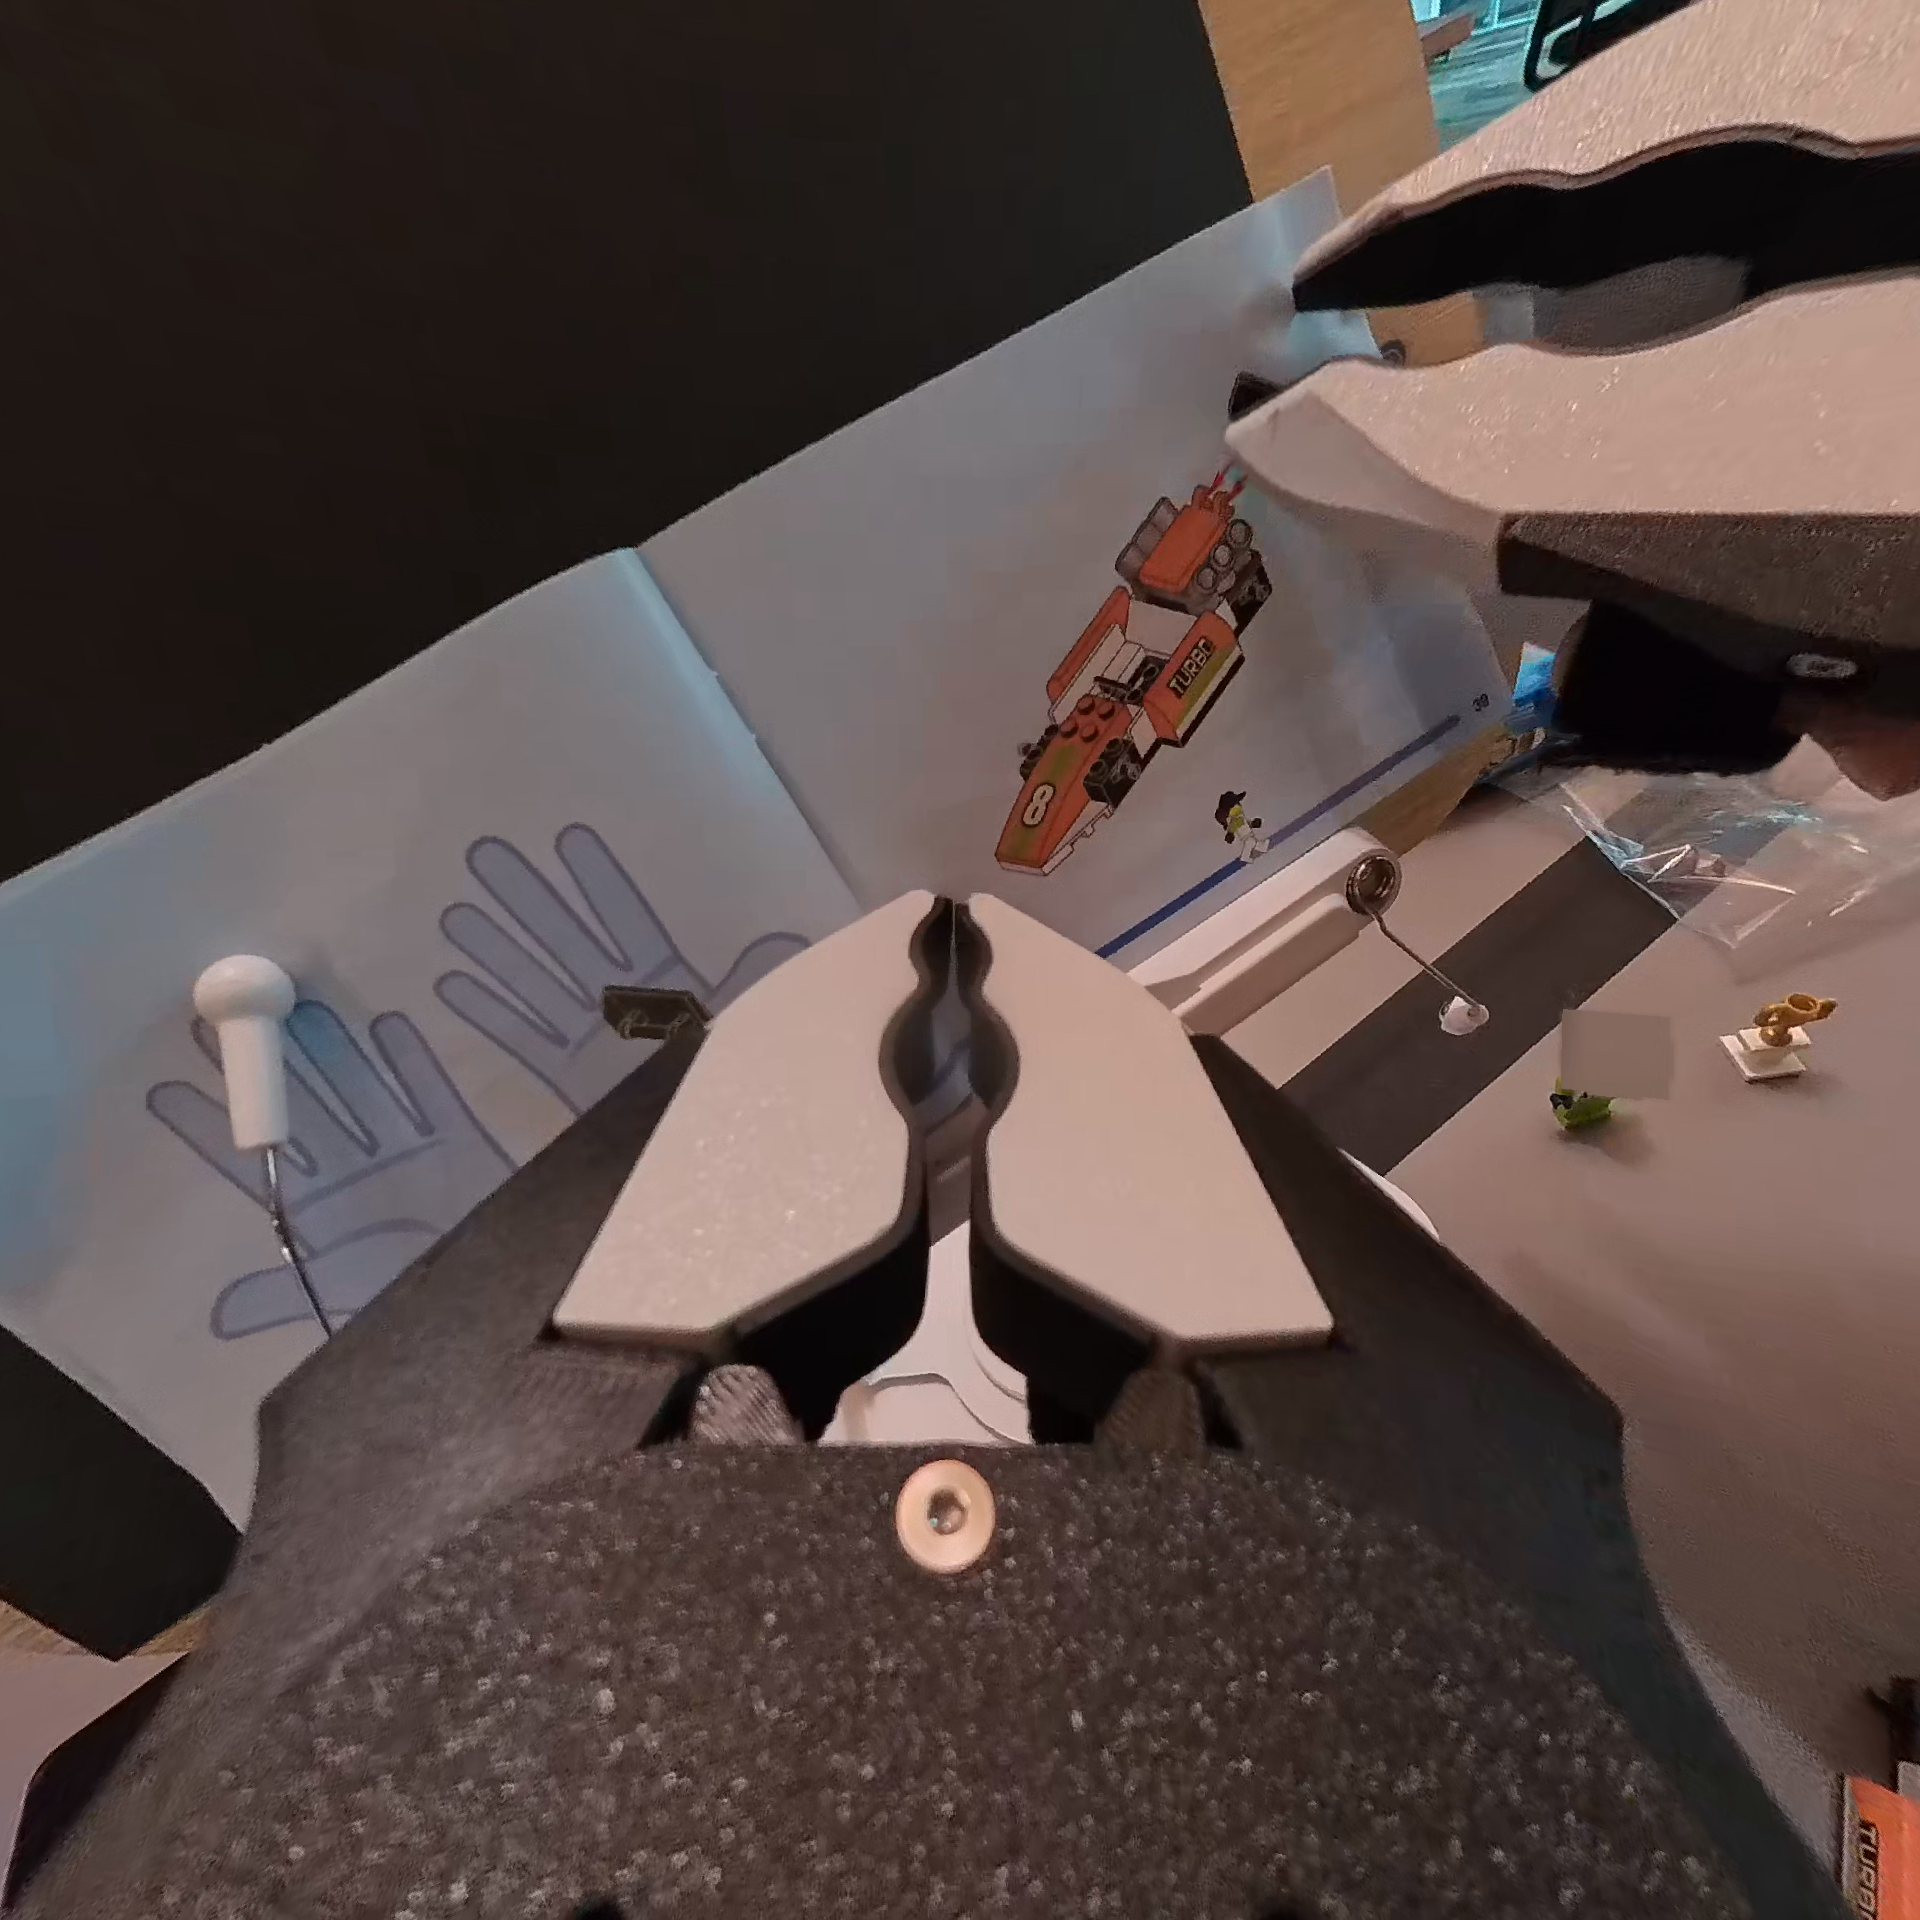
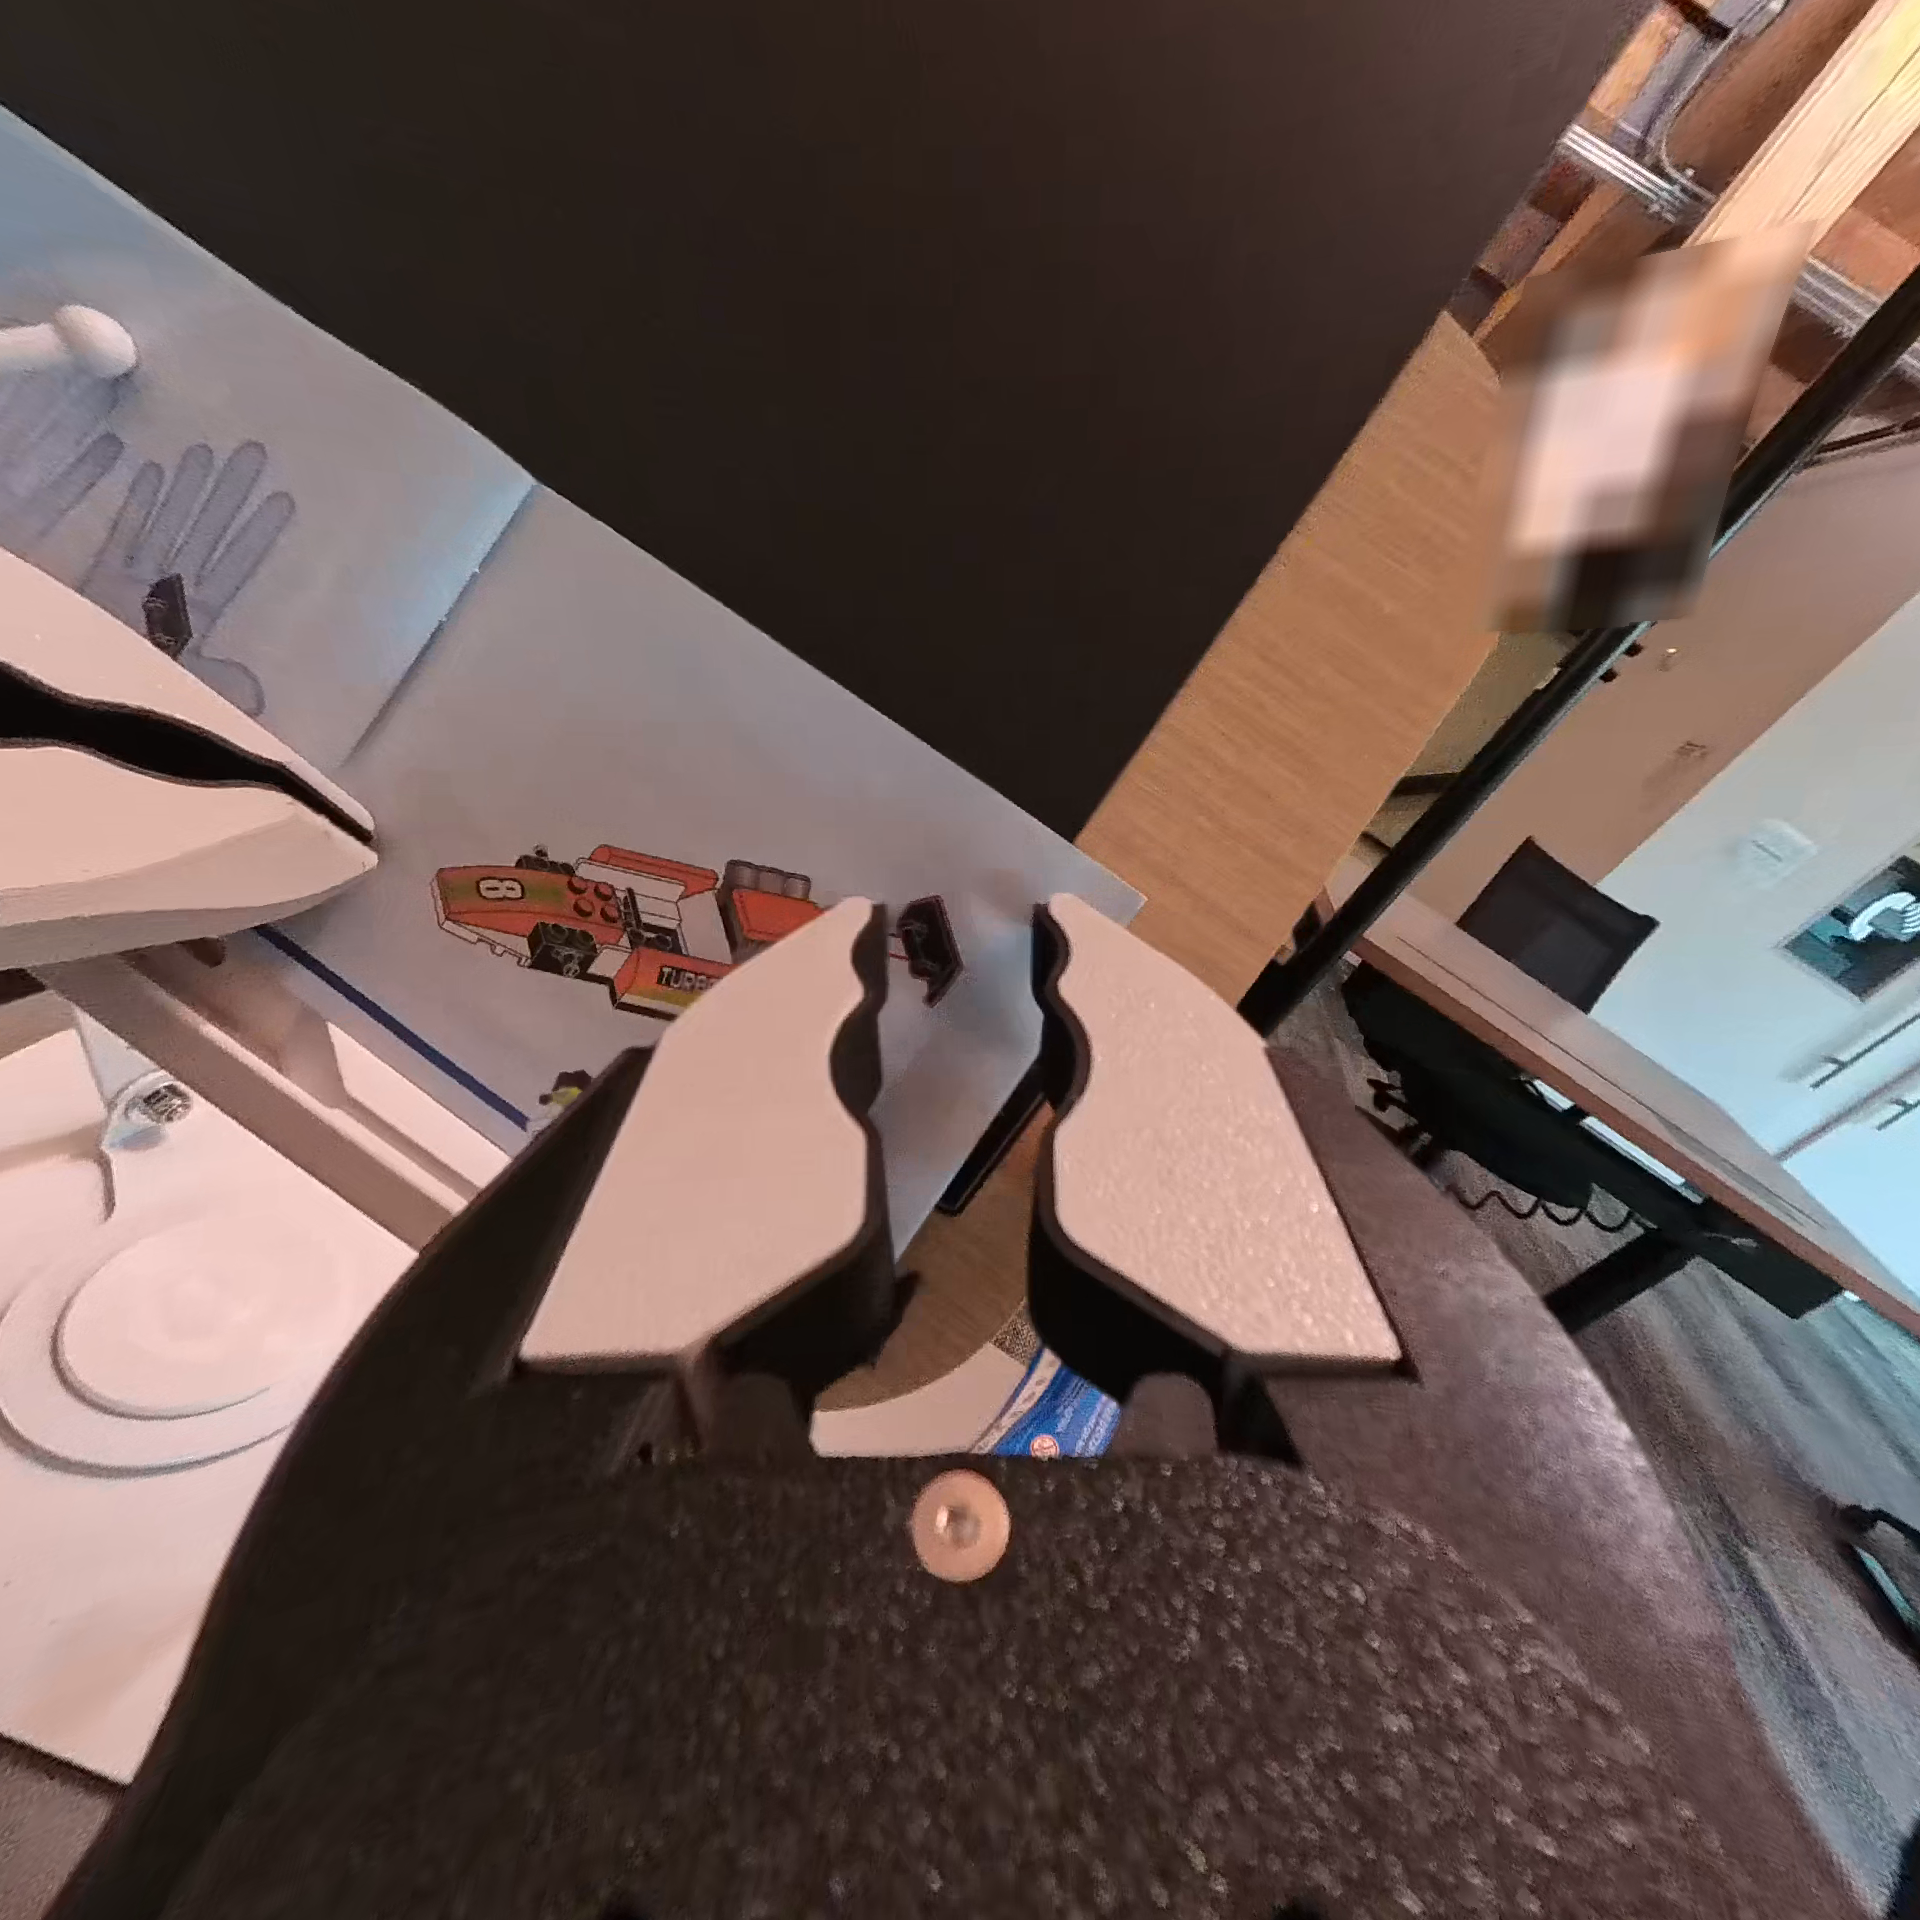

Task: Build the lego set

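White round-headed peg (image 1: 245,1039) on matte blue instruction booklet (image 1: 582,831) propped upright, small black clip (image 1: 652,1010) beside it. Left gripper (image 1: 954,906) jaws pressed together, empty. Right gripper (image 2: 956,914) jaws spread, empty. Lego bits far right on smooth grey table (image 1: 1558,1299): green minifigure (image 1: 1584,1107), gold trophy (image 1: 1782,1034).
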Motion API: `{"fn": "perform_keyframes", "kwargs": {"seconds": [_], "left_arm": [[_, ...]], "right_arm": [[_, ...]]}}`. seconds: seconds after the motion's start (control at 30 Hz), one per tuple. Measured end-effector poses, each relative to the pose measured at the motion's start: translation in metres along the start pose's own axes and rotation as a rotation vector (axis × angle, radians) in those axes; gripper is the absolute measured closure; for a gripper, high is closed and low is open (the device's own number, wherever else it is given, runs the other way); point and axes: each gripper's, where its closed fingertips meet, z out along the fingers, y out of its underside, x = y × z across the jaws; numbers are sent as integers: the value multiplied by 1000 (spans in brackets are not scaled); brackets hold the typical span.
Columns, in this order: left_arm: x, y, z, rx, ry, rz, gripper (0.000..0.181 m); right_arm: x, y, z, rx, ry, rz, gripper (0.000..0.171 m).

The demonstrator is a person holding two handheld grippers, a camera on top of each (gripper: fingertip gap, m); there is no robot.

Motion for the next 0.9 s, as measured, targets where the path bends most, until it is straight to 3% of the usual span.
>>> {"fn": "perform_keyframes", "kwargs": {"seconds": [0.17,0.27,0.4,0.47,0.7,0.9], "left_arm": [[1,0,0,-3,3,-2,180],[1,0,-1,-6,4,1,180],[0,0,-1,-5,4,2,180],[0,0,0,-6,3,2,179],[-1,1,1,-2,-6,-7,180],[-1,1,0,-7,-3,-4,180]], "right_arm": [[-4,3,-2,-7,-6,-16,169],[-6,3,-3,-8,-4,-23,171],[2,-4,-3,11,19,-14,135],[3,-2,1,-1,12,-16,133],[0,-1,4,-8,13,-10,146],[-3,1,2,-25,14,-31,171]]}}
